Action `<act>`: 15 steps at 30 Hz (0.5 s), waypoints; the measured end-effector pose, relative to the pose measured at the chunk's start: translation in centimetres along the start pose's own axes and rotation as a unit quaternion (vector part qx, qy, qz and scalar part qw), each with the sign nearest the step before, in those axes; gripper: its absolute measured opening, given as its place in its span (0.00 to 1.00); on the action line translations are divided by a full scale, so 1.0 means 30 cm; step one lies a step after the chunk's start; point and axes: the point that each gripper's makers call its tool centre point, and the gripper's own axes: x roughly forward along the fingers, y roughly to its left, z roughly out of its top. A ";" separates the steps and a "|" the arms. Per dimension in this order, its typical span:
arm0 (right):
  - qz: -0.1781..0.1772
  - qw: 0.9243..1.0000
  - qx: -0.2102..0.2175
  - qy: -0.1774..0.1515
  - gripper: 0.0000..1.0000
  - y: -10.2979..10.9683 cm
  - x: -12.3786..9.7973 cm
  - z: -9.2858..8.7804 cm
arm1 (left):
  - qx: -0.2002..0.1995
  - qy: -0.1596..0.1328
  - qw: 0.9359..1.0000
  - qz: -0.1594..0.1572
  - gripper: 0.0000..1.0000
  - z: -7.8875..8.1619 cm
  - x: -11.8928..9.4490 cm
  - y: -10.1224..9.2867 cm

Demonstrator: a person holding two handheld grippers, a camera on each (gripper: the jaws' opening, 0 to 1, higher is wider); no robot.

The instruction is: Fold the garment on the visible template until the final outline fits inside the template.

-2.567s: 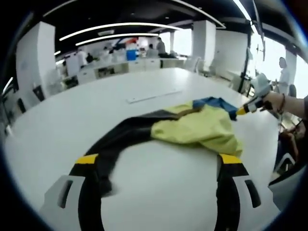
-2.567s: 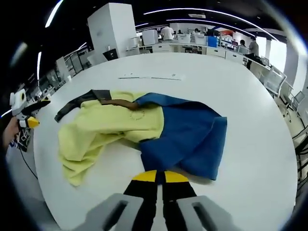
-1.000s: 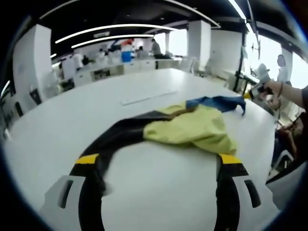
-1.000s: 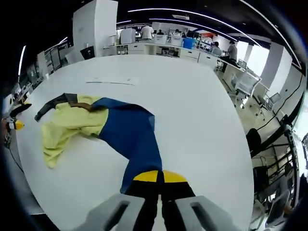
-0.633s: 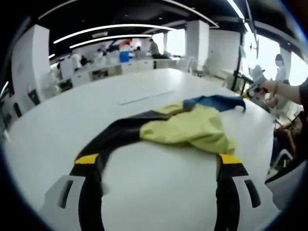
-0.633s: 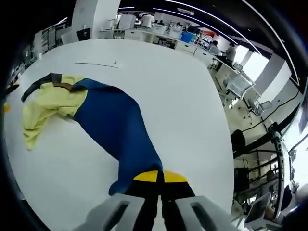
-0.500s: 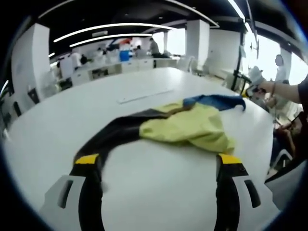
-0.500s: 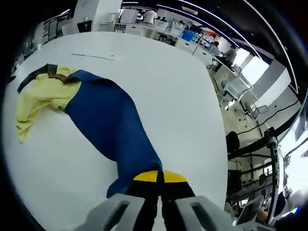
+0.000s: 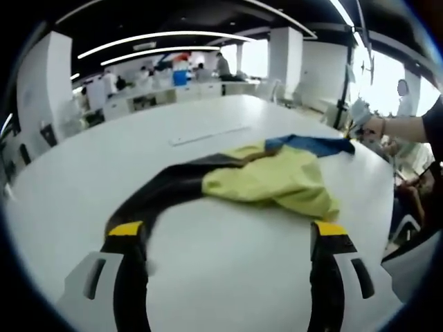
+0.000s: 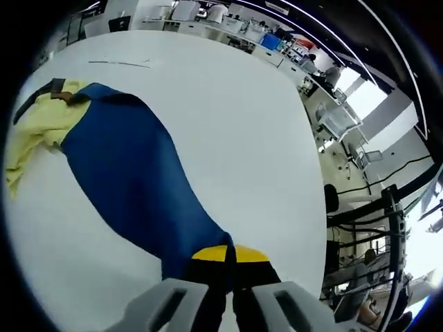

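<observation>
A garment in yellow (image 9: 270, 181), blue (image 9: 313, 144) and black (image 9: 166, 195) lies bunched on the white table (image 9: 221, 277). Its black part trails up to the left finger (image 9: 129, 238) of my left gripper (image 9: 225, 232), which is open, jaws wide apart. My right gripper (image 10: 230, 259) is shut on the end of the blue part (image 10: 131, 173), which stretches long and flat from the jaws back to the yellow heap (image 10: 31, 138). In the left gripper view, that right gripper (image 9: 358, 113) shows at the far right, held in a person's hand (image 9: 387, 126).
A thin pale strip (image 9: 208, 134) lies on the table beyond the garment, also seen as a line (image 10: 119, 63) in the right gripper view. The table edge (image 10: 315, 207) is close to my right gripper, with chairs and cables (image 10: 360, 228) beyond. Desks and people (image 9: 173, 76) stand far back.
My right gripper has pulled the blue part outward toward the table edge, drawing it from a folded bunch into a long stretched strip. The left gripper has stayed put and open.
</observation>
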 end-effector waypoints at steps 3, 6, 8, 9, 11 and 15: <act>-0.006 1.000 -0.002 0.005 0.00 -0.018 0.021 -0.003 | 0.001 0.001 1.000 -0.002 0.94 0.000 0.002 -0.004; -0.012 1.000 -0.004 0.014 0.00 -0.032 0.037 -0.011 | 0.001 0.003 1.000 -0.004 0.94 -0.002 0.004 -0.005; -0.014 1.000 -0.005 0.016 0.00 -0.039 0.048 -0.013 | 0.003 0.006 1.000 -0.005 0.94 -0.003 0.006 -0.006; -0.016 1.000 -0.005 0.019 0.00 -0.044 0.053 -0.016 | 0.003 0.006 1.000 -0.006 0.94 -0.004 0.006 -0.007; -0.015 1.000 -0.004 0.023 0.00 -0.047 0.065 -0.022 | 0.005 0.007 1.000 -0.008 0.94 -0.003 0.008 -0.009; -0.019 1.000 -0.001 0.020 0.00 -0.062 0.067 -0.012 | 0.006 0.010 1.000 -0.008 0.94 -0.003 0.012 -0.006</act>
